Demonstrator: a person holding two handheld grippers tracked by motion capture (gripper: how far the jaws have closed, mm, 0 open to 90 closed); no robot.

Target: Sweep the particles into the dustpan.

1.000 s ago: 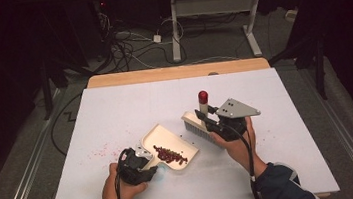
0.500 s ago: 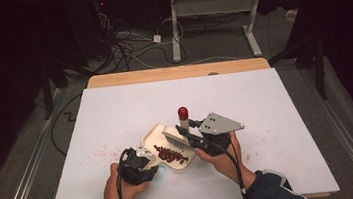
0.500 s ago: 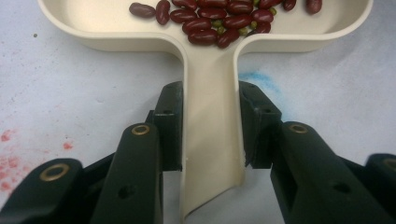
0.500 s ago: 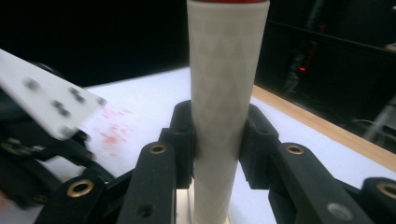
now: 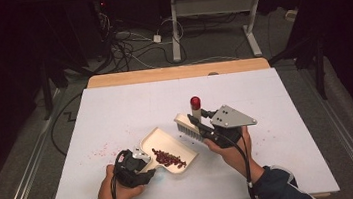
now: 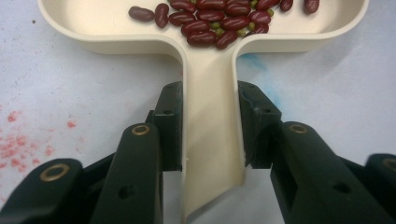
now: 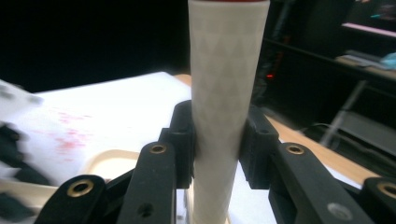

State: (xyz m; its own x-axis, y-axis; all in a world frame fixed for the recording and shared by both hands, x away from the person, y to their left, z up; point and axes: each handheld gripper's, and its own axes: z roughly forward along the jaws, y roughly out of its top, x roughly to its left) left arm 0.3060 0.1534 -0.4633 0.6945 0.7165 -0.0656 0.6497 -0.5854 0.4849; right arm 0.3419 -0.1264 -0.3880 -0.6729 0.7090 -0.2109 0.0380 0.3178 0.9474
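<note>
The left hand comes in from the bottom edge and holds the left gripper low over the table, pointing forward and to the right. Its two black jaws are pressed on a flat cream handle, one on each side. The right hand holds the right gripper higher, it seems lifted off the surface, pointing to the left. Its jaws are closed on a white round handle, which stands upright between them.
</note>
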